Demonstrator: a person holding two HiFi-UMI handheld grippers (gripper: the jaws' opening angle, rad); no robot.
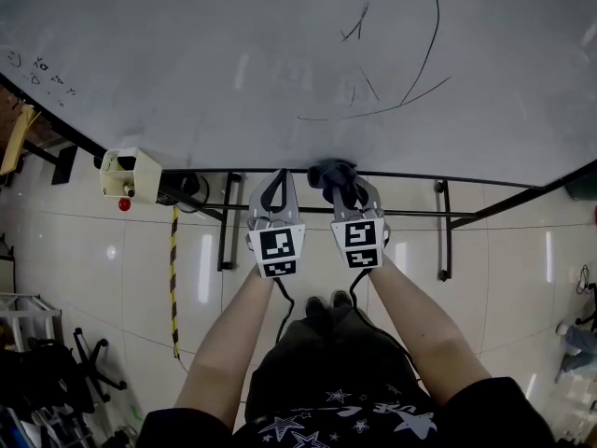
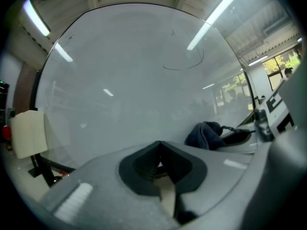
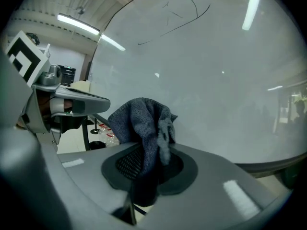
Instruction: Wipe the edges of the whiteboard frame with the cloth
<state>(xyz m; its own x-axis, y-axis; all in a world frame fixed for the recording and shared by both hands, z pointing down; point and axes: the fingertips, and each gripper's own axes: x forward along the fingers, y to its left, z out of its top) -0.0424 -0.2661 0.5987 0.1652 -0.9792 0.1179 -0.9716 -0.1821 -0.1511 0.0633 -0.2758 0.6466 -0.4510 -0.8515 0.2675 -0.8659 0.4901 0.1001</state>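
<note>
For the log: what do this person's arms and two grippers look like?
The left gripper and right gripper are grey and tapered, with black pads inside. Each carries a white marker cube with black square patterns. A black cable trails from the left one. The person wears dark short sleeves and a star-printed top.

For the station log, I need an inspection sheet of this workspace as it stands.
Surface: whiteboard, a few pen lines on it.
Job's things: dark cloth by the lower frame; contact cannot be told.
Clutter: cream box with a red button at the frame's left; striped pole below it.
Grippers: left gripper shut, nothing in it; right gripper shut on the cloth.
Cables: black cable from the left gripper back toward the person.
Surroundings: glossy tiled floor; chair base at lower left.
</note>
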